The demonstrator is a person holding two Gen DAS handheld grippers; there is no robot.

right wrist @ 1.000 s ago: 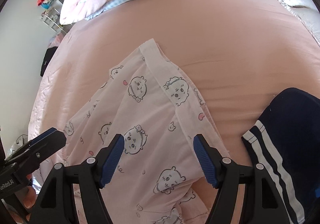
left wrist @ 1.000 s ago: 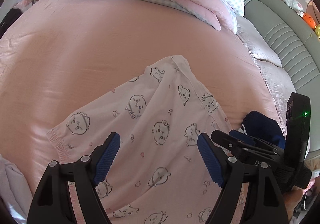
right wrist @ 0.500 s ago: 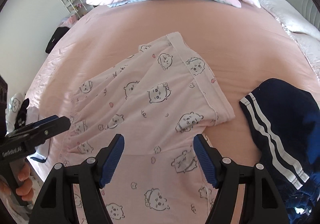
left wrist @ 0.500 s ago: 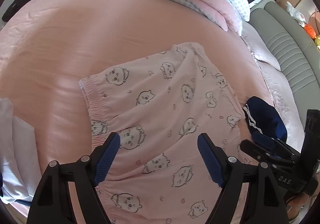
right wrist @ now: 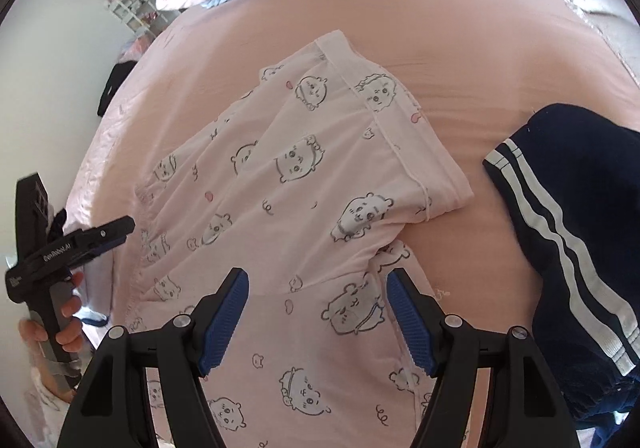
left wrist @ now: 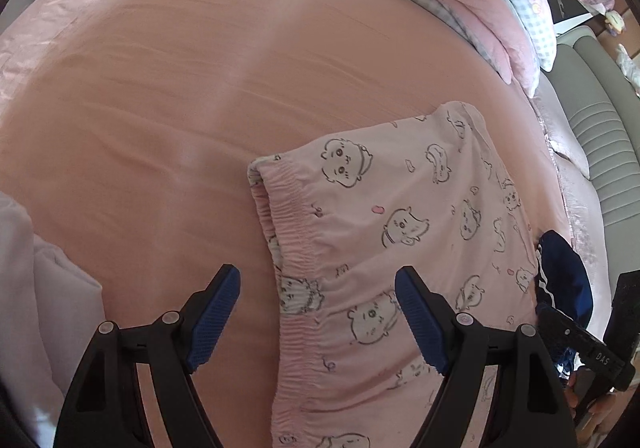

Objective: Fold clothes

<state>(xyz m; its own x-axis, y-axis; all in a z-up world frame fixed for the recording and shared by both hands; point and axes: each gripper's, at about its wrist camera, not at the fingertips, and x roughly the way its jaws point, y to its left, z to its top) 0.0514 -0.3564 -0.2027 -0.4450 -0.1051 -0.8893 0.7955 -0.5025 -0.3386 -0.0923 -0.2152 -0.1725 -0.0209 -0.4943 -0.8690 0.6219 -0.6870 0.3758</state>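
Both tongs, the left gripper [left wrist: 318,318] and right gripper [right wrist: 318,322], are hanging spread and empty over the pyjama shorts [right wrist: 304,184] lying beneath them, so pinching waistband [left wrist: 292,244] and hem evenly is advisable

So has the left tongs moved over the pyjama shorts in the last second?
Yes. The left tongs slid sideways off the middle of the pyjama shorts to their waistband edge.
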